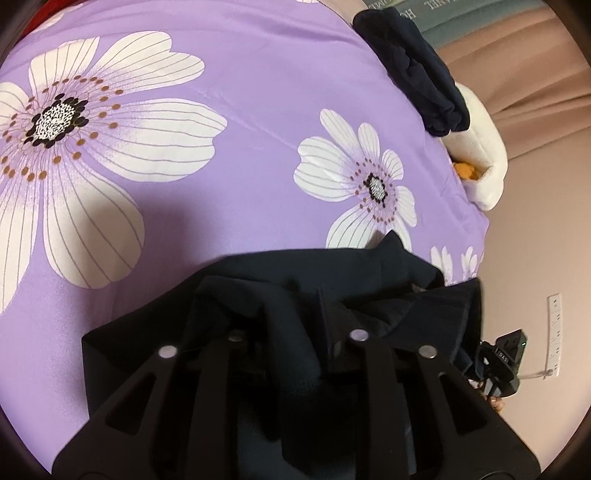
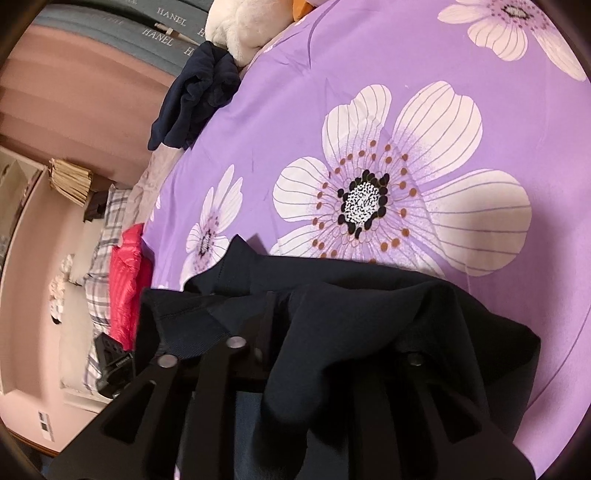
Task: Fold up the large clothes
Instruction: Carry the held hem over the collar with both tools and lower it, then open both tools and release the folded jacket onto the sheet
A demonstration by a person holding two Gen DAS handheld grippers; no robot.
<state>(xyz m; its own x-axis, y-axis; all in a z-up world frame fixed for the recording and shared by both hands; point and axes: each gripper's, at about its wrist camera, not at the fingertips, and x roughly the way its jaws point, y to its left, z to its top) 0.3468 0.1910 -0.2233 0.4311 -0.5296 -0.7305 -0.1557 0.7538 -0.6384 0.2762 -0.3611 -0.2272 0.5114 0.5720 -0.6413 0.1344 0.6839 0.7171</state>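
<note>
Your left gripper and right gripper each pinch bunched folds of a dark navy garment, jaws closed on the cloth, above the purple floral bedspread. A second navy garment lies crumpled at the bed's edge beside a white plush toy.

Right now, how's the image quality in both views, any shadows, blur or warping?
Left wrist view: strong fisheye bending, a soft shadow on the purple bedspread above the dark garment. Right wrist view: same warping, room edge smeared, garment nearly detailless black.
</note>
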